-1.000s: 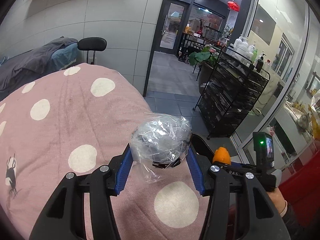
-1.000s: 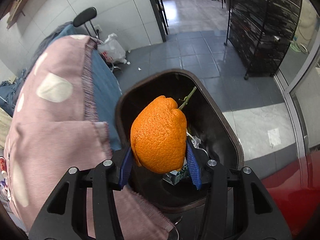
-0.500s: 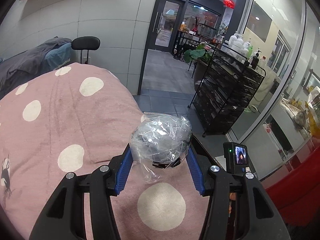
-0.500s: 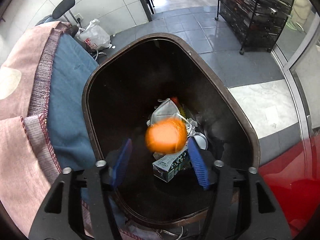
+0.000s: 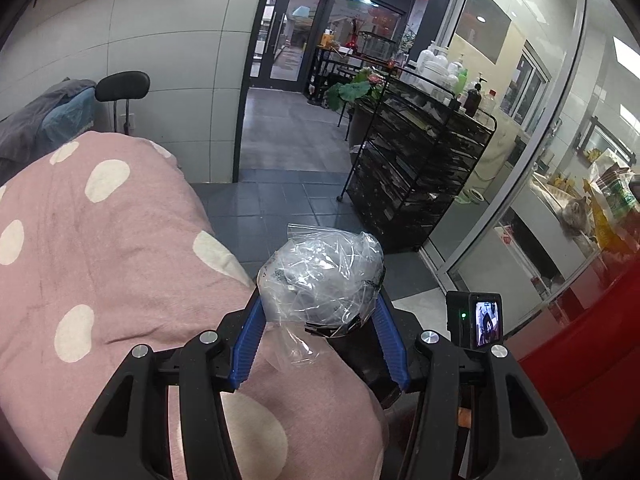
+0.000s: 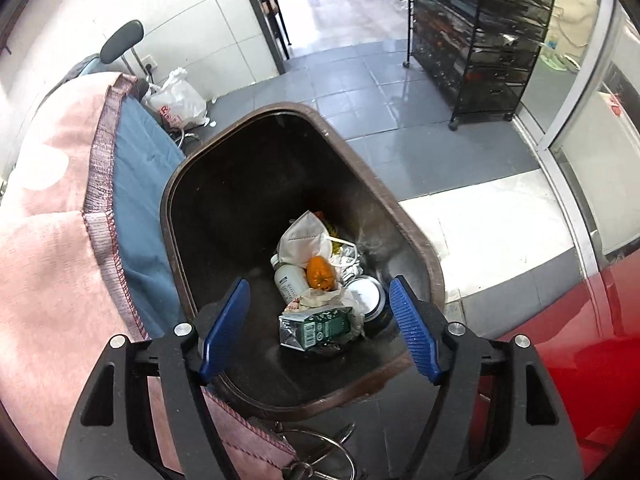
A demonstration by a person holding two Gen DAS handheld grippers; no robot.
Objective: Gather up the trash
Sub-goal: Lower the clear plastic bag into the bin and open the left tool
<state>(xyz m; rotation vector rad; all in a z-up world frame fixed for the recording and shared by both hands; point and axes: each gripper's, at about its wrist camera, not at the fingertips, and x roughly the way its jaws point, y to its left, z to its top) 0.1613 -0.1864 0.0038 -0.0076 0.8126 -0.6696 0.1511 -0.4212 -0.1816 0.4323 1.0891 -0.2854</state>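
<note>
In the left wrist view my left gripper (image 5: 318, 312) is shut on a crumpled clear plastic bag (image 5: 320, 280), held over the edge of the pink spotted blanket (image 5: 100, 264). In the right wrist view my right gripper (image 6: 318, 312) hangs over the dark brown trash bin (image 6: 416, 236), its jaws opening with nothing between them. An orange (image 6: 320, 272) lies at the bottom of the bin among a white face mask (image 6: 302, 236), a white bottle (image 6: 290, 280), a green carton (image 6: 316, 326) and a round tin (image 6: 368, 296). The right gripper's camera body (image 5: 476, 318) shows beside the left one.
A black wire rack (image 6: 480, 36) stands on the grey tiled floor to the right. A white plastic bag (image 6: 176, 100) sits by the wall near a black stool (image 6: 122, 40). A red surface (image 6: 580, 340) borders the bin's right side. Blue fabric (image 6: 140, 184) hangs beside the bin.
My right gripper opened and let go of the orange, which fell into the bin and now rests on the trash. My left gripper, still holding the plastic bag, shifted toward the blanket's right edge.
</note>
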